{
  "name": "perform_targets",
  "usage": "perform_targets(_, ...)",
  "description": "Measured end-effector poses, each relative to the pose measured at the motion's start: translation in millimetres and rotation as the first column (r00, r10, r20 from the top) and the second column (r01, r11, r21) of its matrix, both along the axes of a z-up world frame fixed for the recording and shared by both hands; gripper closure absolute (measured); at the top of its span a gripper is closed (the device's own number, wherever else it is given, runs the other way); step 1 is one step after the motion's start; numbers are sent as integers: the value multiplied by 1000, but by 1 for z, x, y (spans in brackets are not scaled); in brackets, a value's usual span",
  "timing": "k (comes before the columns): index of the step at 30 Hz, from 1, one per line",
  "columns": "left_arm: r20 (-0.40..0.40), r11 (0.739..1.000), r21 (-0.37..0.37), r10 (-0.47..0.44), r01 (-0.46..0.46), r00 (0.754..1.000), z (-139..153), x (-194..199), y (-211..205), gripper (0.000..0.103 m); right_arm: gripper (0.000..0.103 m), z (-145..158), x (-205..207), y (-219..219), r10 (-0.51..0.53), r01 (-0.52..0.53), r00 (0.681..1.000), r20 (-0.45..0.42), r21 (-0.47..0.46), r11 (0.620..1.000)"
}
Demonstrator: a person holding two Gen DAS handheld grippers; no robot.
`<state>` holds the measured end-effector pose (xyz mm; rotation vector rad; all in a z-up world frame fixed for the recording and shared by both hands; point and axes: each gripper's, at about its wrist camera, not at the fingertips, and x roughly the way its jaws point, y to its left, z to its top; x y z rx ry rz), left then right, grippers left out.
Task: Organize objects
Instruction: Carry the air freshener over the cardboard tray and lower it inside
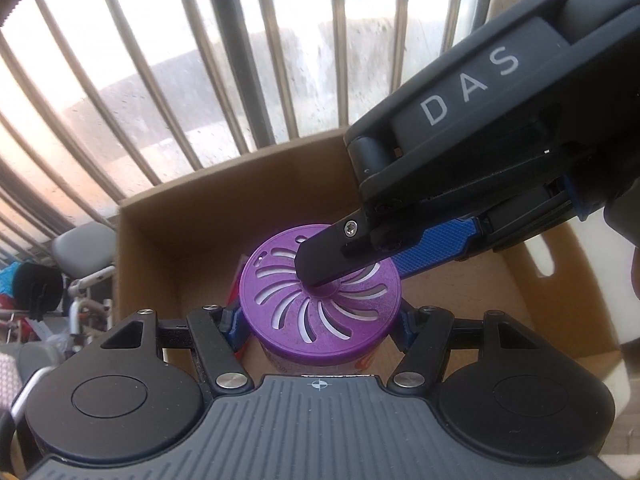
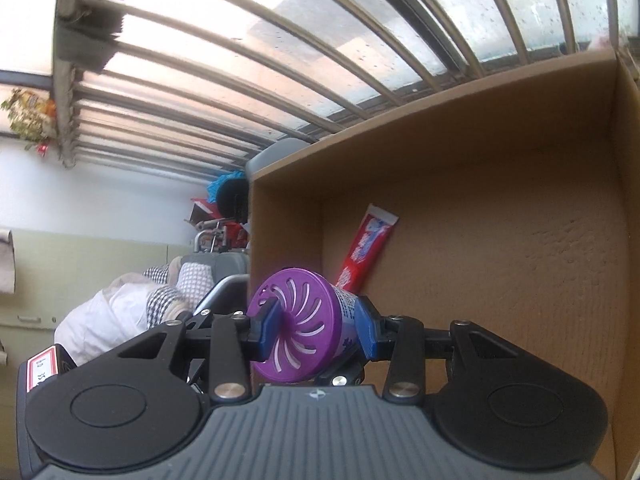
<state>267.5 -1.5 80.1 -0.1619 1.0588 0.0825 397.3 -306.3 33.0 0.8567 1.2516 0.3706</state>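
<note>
**Purple-lidded jar gripped by both grippers over cardboard box**

Left gripper (image 1: 320,320) clamps the sides of a jar with a purple vented lid (image 1: 320,300); blue pads press on both flanks just under the lid. Right gripper (image 1: 360,256) comes in from upper right, marked "DAS"; its black finger (image 1: 320,258) lies across the lid top, touching near the centre. An open cardboard box (image 1: 192,220) sits below and behind the jar. Barred window (image 1: 200,80) behind. Clutter at left edge, blurred.
</note>
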Motion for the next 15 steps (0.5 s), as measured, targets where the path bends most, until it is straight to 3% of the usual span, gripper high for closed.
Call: perform_targets(15,-117,995,-27,-95,93,989,-79,39,12,38,59,-82,38,-17,-27,26,986,-162,-6,1000)
